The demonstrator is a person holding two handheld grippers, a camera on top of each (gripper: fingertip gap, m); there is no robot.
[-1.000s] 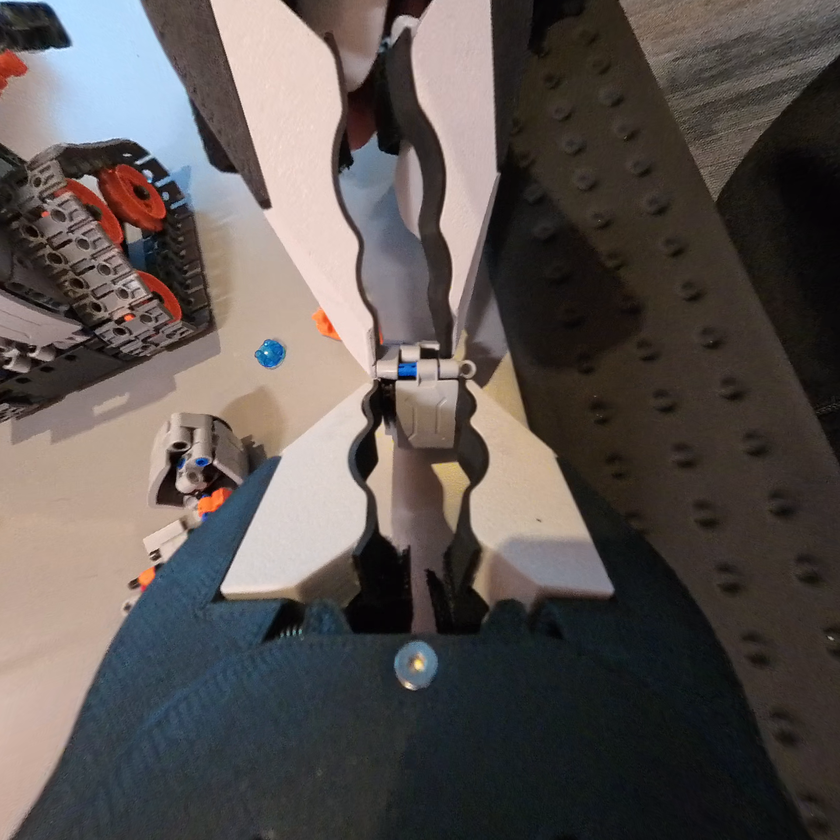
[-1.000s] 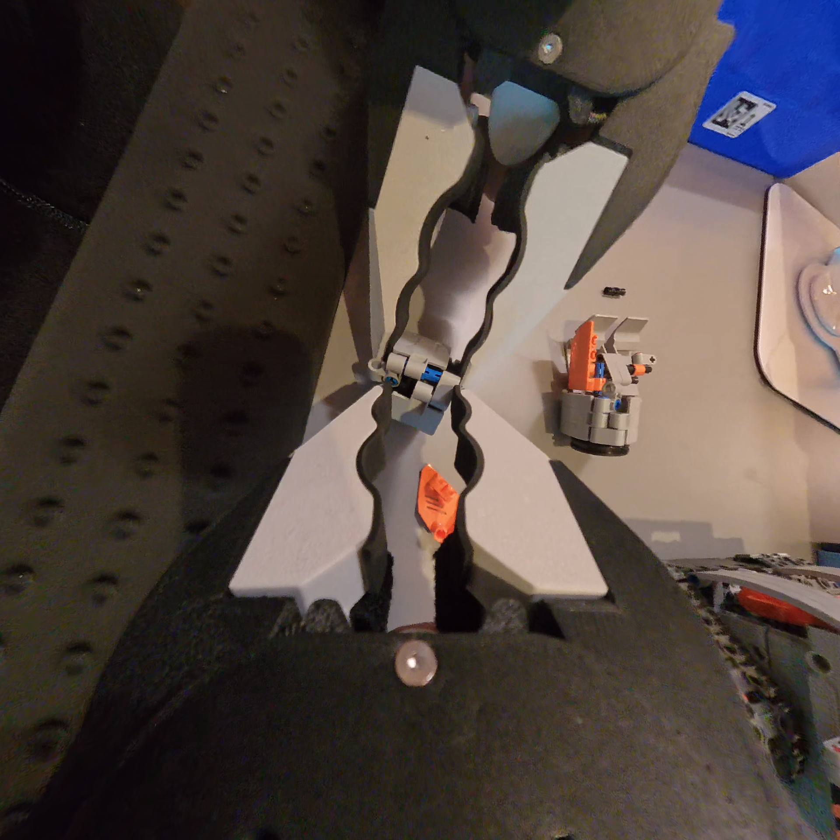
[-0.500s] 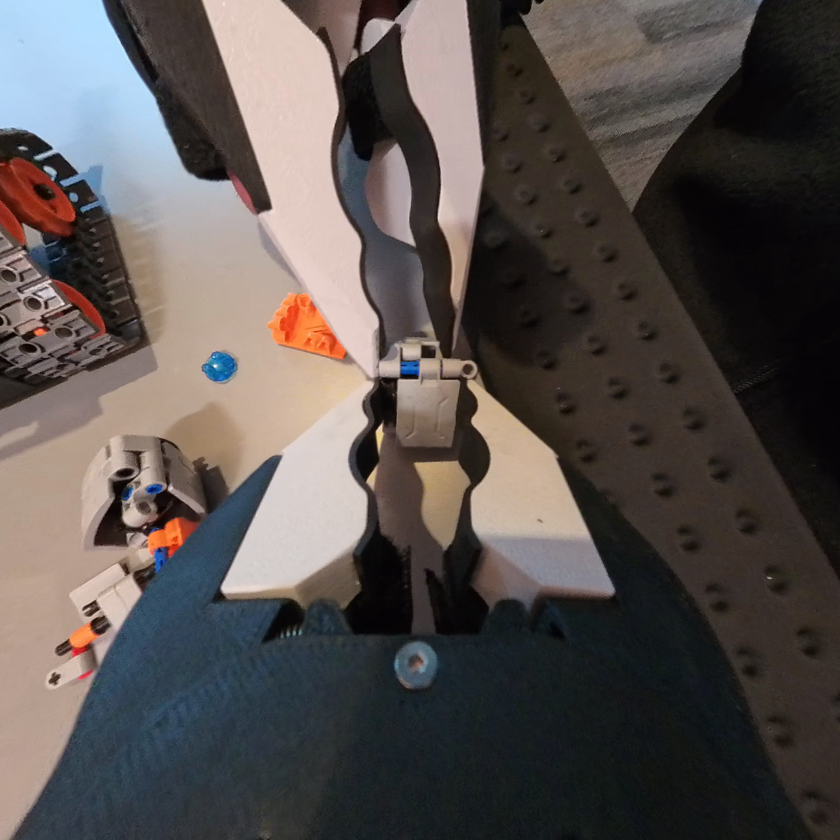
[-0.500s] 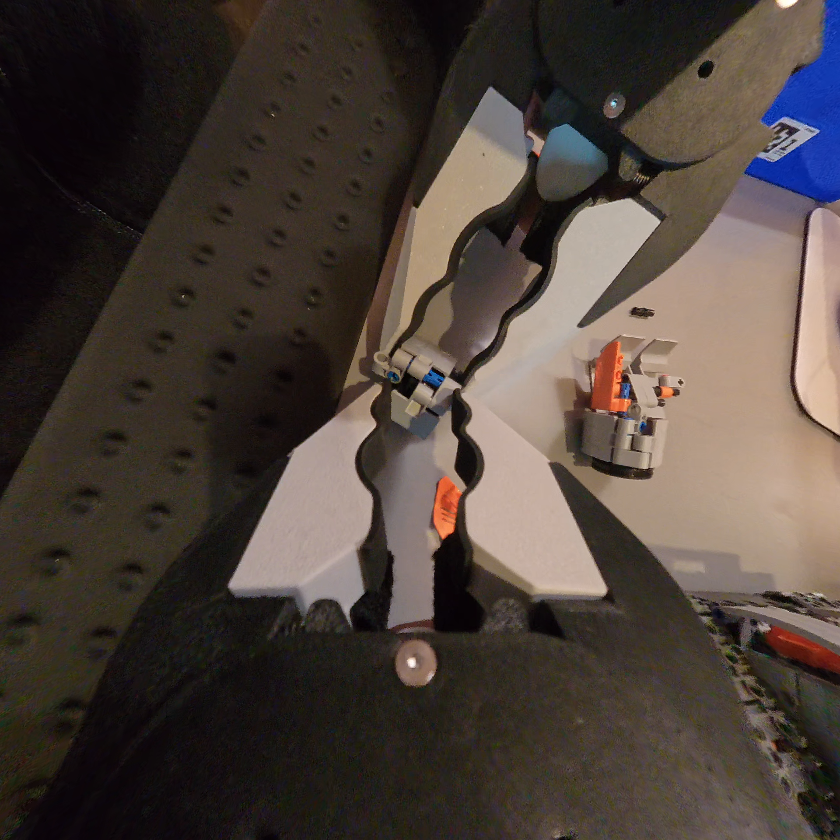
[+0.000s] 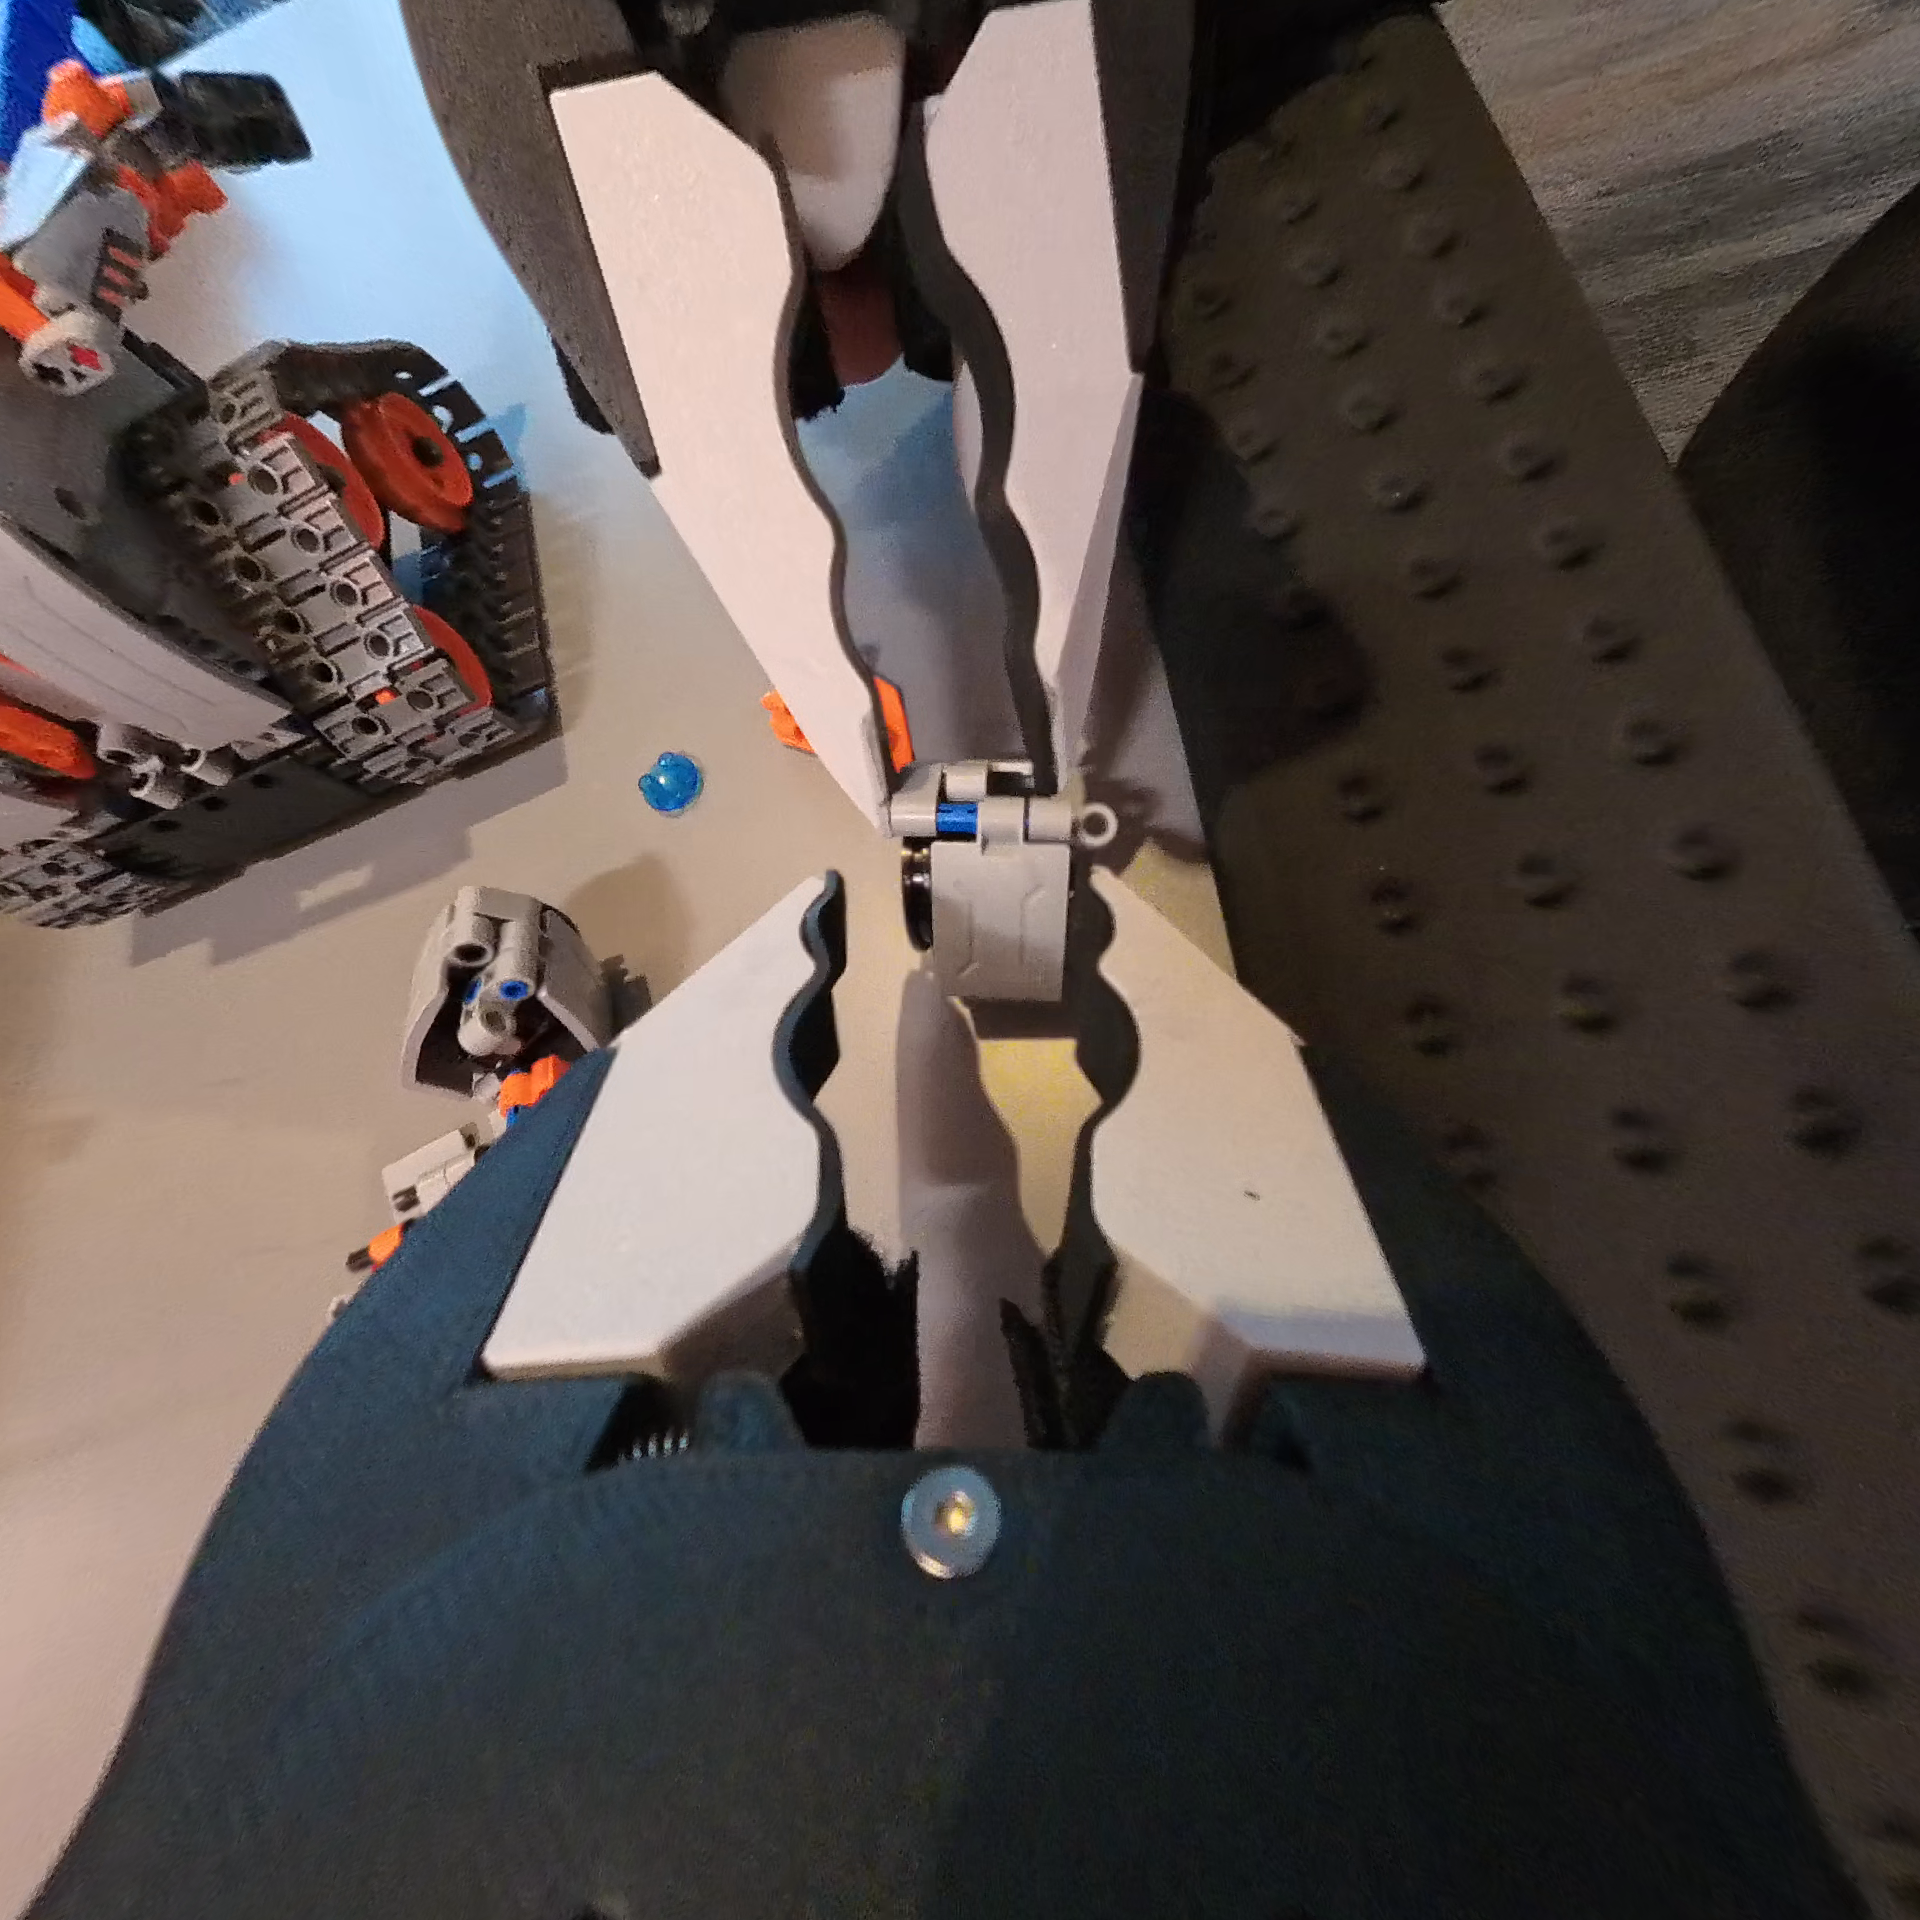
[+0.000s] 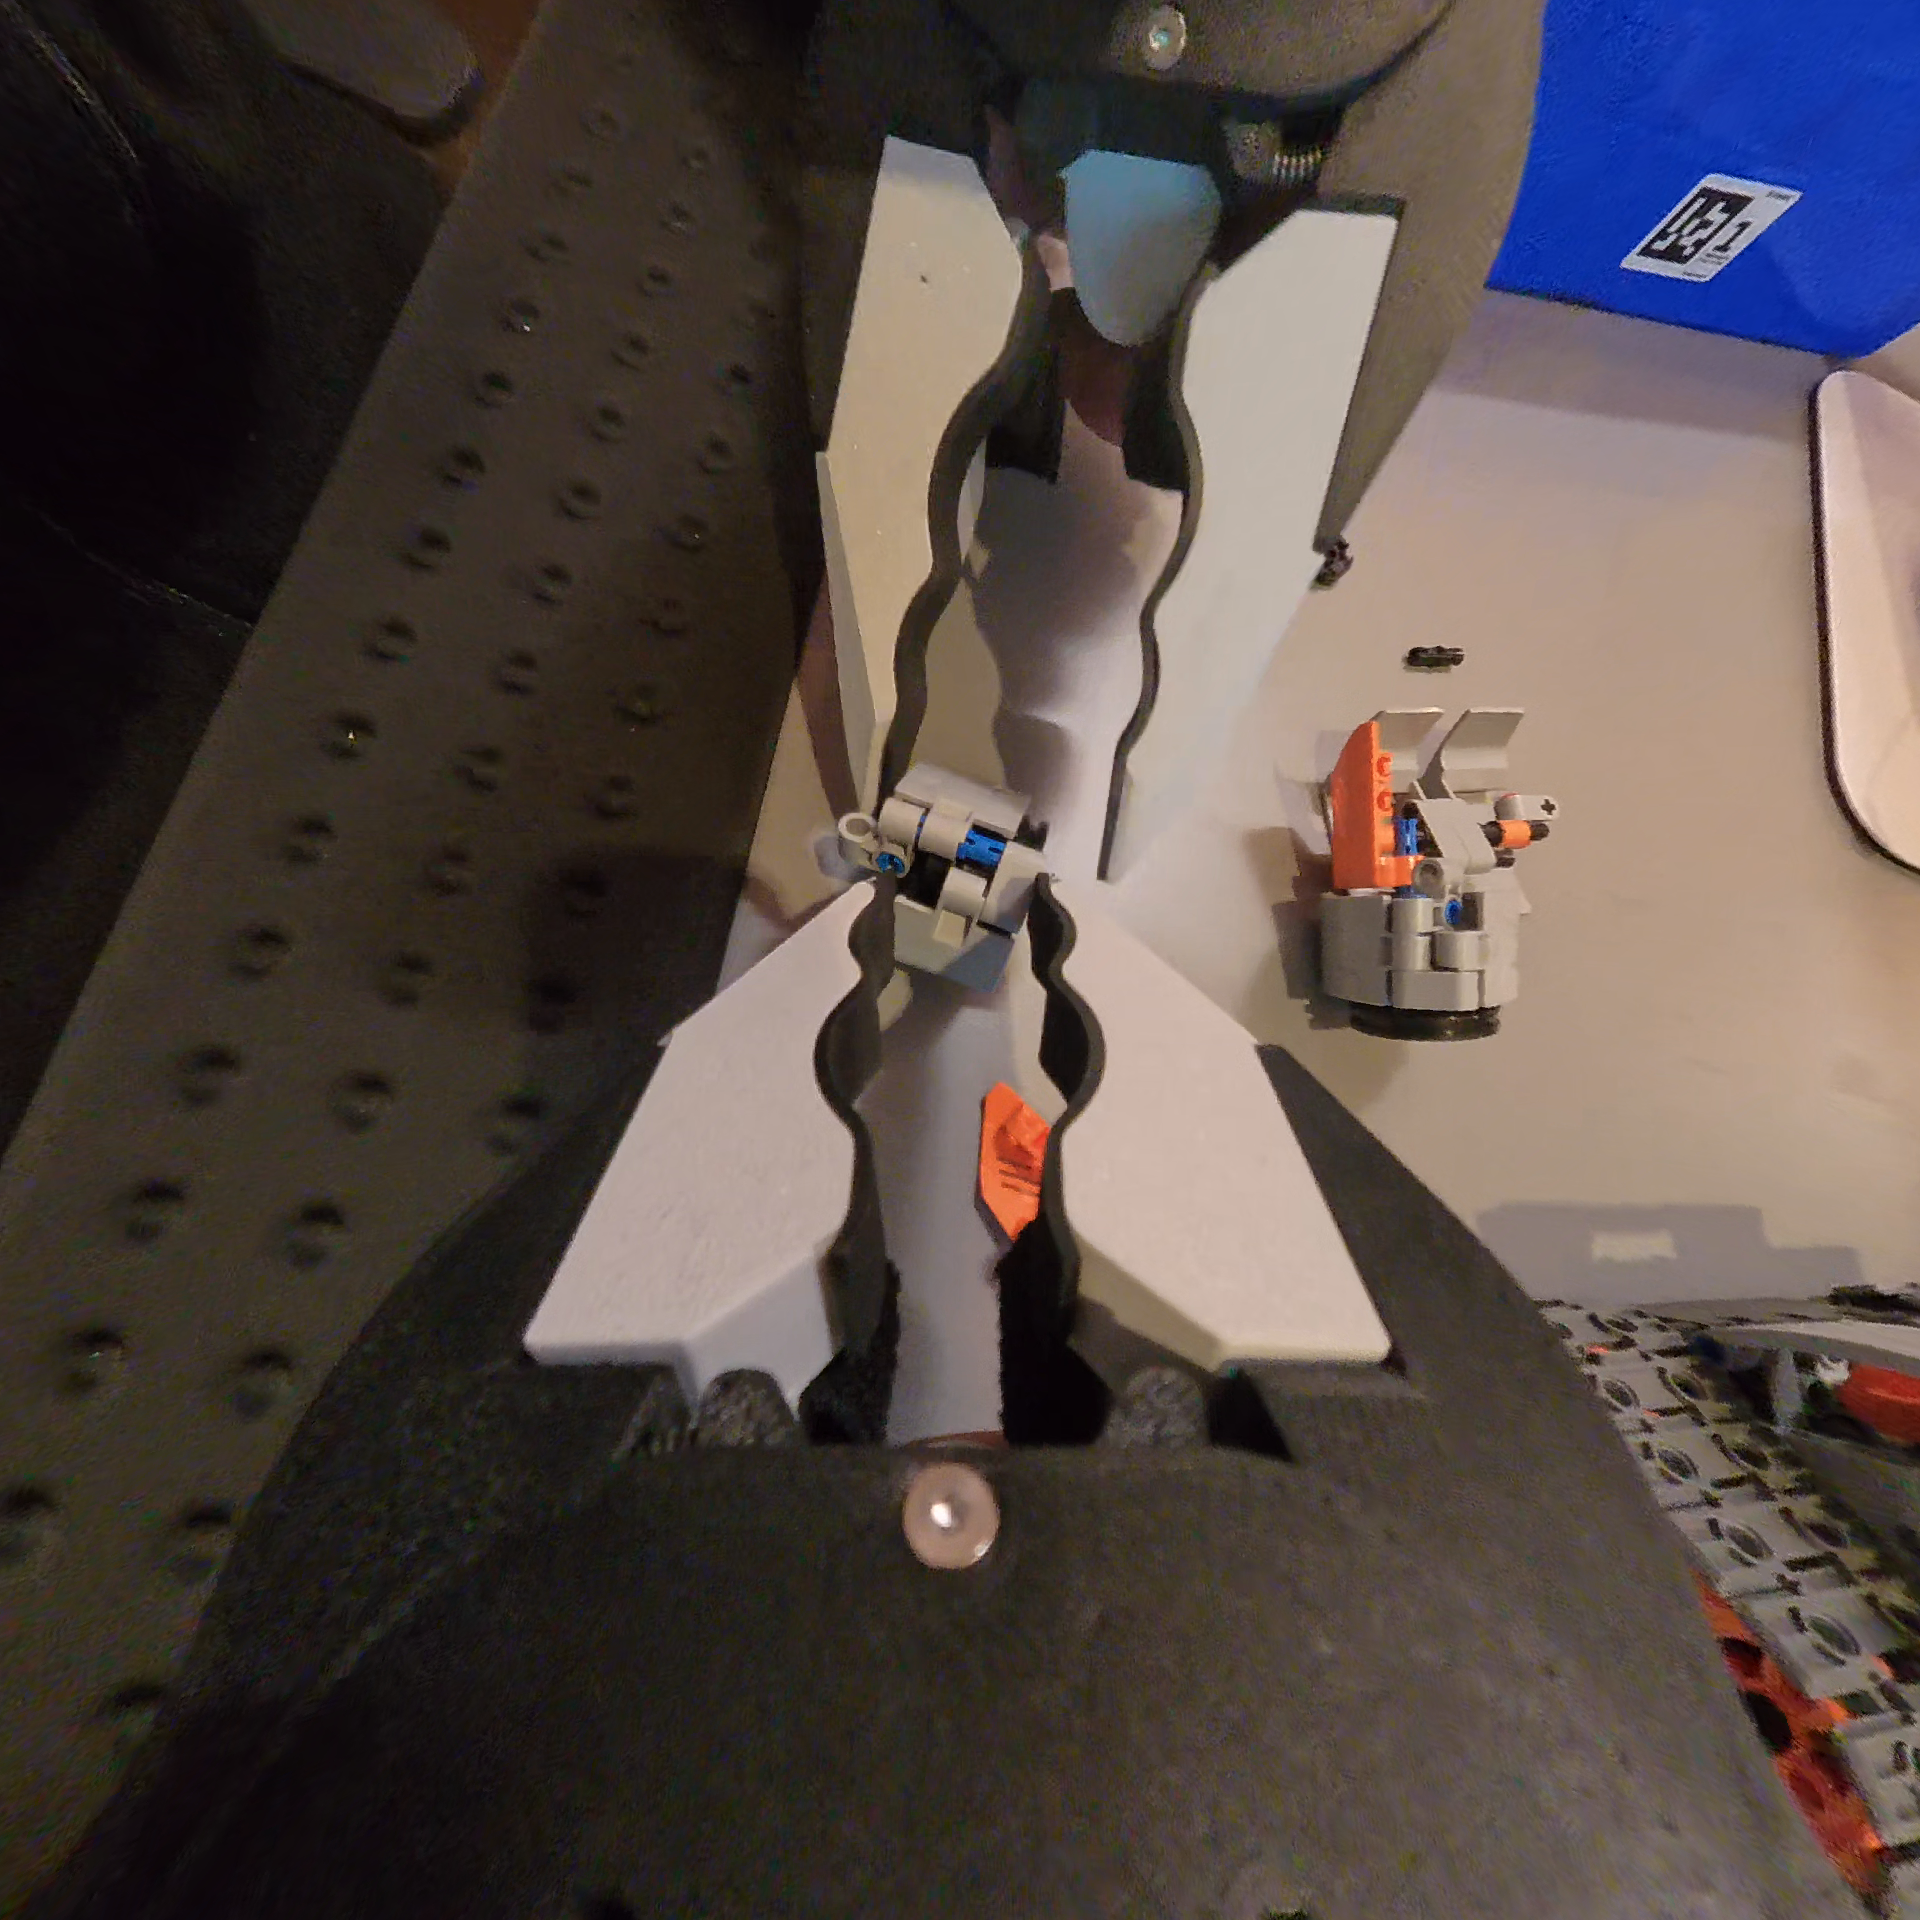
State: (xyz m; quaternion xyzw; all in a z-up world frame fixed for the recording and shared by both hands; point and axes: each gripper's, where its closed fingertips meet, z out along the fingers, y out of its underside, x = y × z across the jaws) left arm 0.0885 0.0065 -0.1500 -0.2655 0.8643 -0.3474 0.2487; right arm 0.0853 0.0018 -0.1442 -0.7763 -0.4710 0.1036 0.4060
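A small grey brick assembly with blue pins [image 5: 997, 914] hangs just above the beige table [image 5: 208, 1143], between two grippers that meet tip to tip. My right gripper [image 6: 956, 894] is shut on it [image 6: 951, 883]; in the left wrist view it comes in from the top [image 5: 966, 774]. My left gripper [image 5: 966, 883] is open. Its left finger stands clear of the assembly and its right pad lies close against it. In the right wrist view the left gripper [image 6: 1003, 826] shows spread apart.
An orange wedge piece [image 6: 1013, 1164] and a blue round stud [image 5: 670, 779] lie on the table. A grey and orange sub-assembly [image 6: 1403, 883] is nearby, also seen in the left wrist view [image 5: 499, 997]. A tracked model [image 5: 291, 582], black studded strip [image 5: 1507, 831], blue bin [image 6: 1714, 156] and white tray [image 6: 1870, 623] surround them. Both grippers' tips are close together, under 4 cm apart. Between my left fingertips and the blue round stud [image 5: 670, 779] there is roughly 8 centimetres.
My left gripper has opened and let go of the grey assembly. My right gripper still holds it. Both views have shifted a little over the table.
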